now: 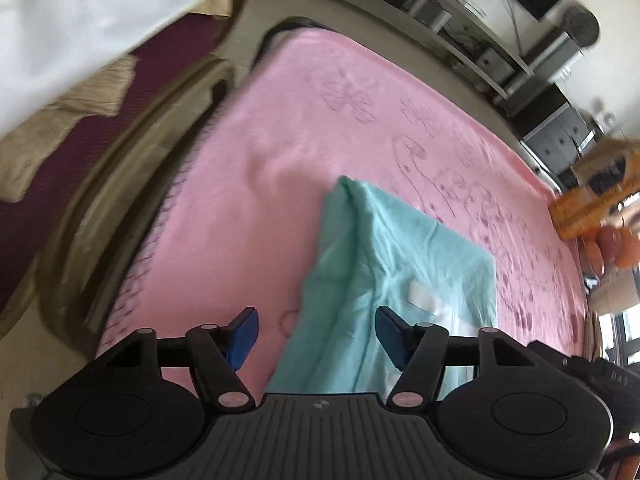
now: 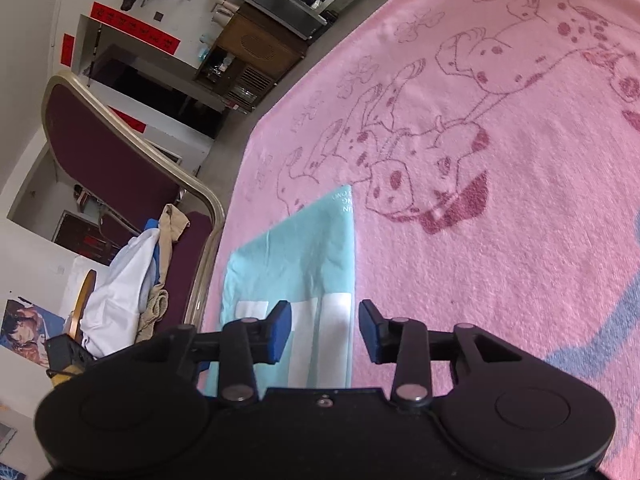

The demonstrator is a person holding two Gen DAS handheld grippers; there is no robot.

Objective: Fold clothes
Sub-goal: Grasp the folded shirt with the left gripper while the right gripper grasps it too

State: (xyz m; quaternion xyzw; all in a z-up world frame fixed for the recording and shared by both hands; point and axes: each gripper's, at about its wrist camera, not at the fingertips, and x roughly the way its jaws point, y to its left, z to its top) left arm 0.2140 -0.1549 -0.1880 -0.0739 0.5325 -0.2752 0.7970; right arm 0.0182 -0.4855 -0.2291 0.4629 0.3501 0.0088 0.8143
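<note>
Hovering both claws agape, gripping nothing: left claw point(image 1: 316, 334) over the teal shirt's point(image 1: 400, 264) rumpled edge, right claw point(image 2: 324, 330) over its straight edge, shirt partly folded on pink blanket point(image 2: 500, 272). Fabric looks light, limp; pinch corners. Only right view shows chair's clothes pile point(image 2: 120, 284)

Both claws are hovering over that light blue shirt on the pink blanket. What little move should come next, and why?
Probably lower the left gripper and close it on the light blue shirt, whose bunched edge lies between its open jaws. The right gripper is open over the shirt's straight edge.
</note>
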